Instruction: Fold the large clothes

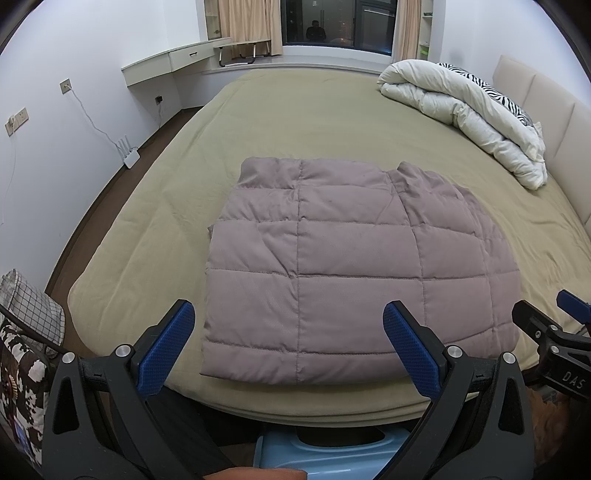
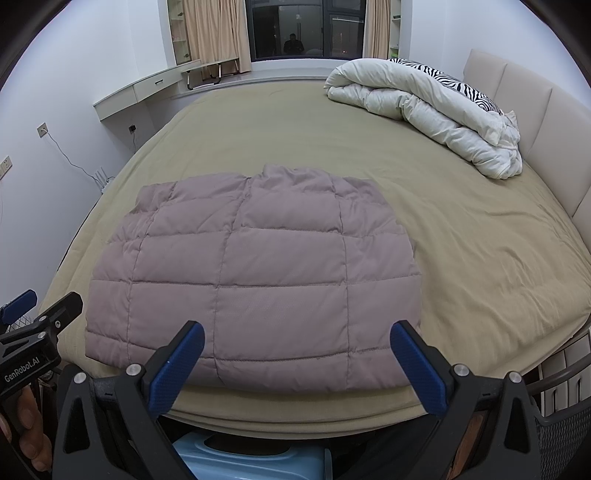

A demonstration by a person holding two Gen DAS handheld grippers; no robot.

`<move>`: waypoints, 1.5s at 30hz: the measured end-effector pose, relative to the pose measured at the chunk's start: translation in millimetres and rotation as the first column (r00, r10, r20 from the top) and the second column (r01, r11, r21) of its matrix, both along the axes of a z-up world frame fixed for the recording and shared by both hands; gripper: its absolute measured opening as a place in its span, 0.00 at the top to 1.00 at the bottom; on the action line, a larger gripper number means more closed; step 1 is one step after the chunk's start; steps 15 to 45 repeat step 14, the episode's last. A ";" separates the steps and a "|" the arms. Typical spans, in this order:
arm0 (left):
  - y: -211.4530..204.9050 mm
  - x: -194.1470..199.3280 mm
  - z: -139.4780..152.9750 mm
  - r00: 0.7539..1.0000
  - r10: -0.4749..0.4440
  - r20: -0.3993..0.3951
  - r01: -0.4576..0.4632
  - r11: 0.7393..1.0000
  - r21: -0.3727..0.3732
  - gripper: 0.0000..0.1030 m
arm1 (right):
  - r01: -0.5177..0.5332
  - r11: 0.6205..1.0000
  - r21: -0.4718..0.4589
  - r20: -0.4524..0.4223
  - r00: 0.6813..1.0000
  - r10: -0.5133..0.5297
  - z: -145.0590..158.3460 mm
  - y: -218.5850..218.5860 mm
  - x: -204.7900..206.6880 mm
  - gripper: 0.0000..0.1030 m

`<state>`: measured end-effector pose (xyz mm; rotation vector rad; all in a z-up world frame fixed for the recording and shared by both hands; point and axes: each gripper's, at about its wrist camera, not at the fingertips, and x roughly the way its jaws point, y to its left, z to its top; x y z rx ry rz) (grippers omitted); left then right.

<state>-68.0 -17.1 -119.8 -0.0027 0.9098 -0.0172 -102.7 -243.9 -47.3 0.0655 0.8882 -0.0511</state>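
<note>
A mauve quilted jacket [image 1: 354, 273] lies folded into a puffy rectangle on the bed [image 1: 332, 122]; both tongs, left [image 1: 288, 349] and right [image 2: 295, 365], are spread wide and empty.

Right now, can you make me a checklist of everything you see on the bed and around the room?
Surface: olive bed sheet, a bit wrinkled, covers the whole bed.
Job's things: mauve quilted garment lies folded into a flat rectangle near the bed's front edge.
Clutter: bunched white duvet with a zebra-print pillow by the headboard.
Grippers: left gripper and right gripper both open, holding nothing, above the garment's near edge.
Cables: a white cable hangs from a wall socket down to a white router on the floor.
Surroundings: dark window, beige curtains, wall desk, blue stool below.
</note>
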 end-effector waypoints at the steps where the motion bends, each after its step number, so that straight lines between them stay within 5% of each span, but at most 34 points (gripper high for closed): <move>1: 0.5 0.4 -0.2 1.000 -0.002 -0.001 0.002 1.000 0.000 0.00 | 0.000 1.000 0.000 -0.001 1.000 0.000 -0.4 -0.4 -0.3 0.00; 45: 3.0 6.1 1.2 1.000 -0.012 0.015 0.012 1.000 0.010 0.00 | -0.003 1.000 0.000 -0.007 1.000 0.003 -0.2 -1.9 2.6 0.00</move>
